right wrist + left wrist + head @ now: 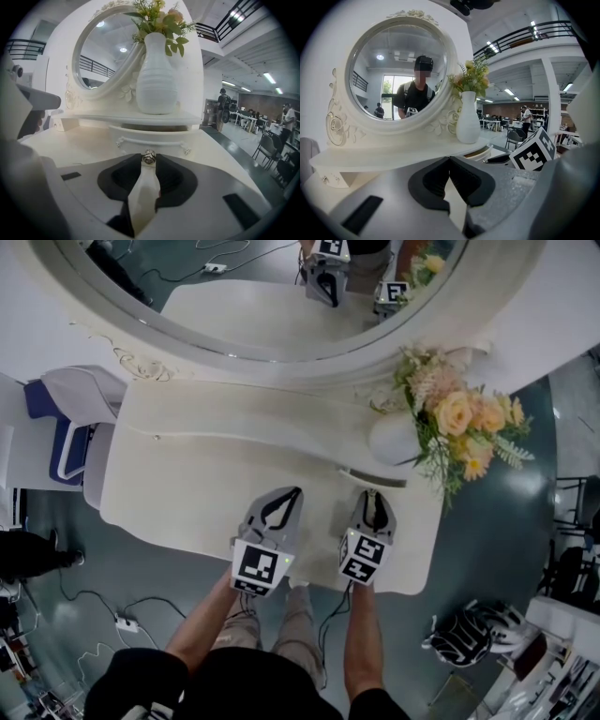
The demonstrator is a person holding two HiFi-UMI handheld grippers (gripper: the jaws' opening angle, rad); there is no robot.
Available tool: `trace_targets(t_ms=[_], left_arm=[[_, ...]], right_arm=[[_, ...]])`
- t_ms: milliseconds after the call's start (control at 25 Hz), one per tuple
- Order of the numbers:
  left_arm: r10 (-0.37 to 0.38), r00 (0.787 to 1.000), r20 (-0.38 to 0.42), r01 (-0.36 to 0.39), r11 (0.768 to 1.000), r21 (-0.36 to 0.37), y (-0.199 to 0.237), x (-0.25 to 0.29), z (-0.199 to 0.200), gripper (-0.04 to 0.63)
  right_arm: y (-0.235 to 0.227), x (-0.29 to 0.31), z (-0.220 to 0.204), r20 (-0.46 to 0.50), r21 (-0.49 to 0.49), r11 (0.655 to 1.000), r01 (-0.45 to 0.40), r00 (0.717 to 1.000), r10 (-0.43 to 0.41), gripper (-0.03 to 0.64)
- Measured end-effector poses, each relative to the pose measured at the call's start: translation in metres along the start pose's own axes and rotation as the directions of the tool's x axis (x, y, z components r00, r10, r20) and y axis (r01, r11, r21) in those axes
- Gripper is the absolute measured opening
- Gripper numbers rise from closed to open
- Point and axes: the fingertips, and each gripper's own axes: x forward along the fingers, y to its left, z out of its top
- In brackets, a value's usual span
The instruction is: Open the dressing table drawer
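**Two grippers at the dressing table, right one on the drawer knob**

Setting: a white dressing table [187,484] with a round white-framed mirror [281,296] at 12 o'clock.

Pose, left gripper [296,491]: it is held over the tabletop, pointing toward 12 o'clock and tipped slightly down, with a bare forearm [202,624] behind it. Its jaw tips are pressed together with nothing between them.

Pose, right gripper [372,495]: it sits just beside the other at 3 o'clock, on the same heading. Its jaws are clenched on the small silver metal knob [149,157] of the shallow white drawer [150,135]. That drawer sits under the shelf bearing a ribbed white vase [394,439] of peach and yellow flowers [464,418]. A dark gap shows above the drawer front.

Markings: each gripper's marker cube [257,566] carries black-and-white square patterns.
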Motion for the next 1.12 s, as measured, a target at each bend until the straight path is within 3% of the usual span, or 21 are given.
trace_targets(t_ms=[1120], left_arm=[[-0.039,0.999,0.000,0.039,0.999,0.010,0.0016,0.0071,-0.0020,0.003]], right_arm=[[0.0013,-0.0050,-0.0037,0.001,0.009,1.000,0.023,1.000,-0.023,0.095]])
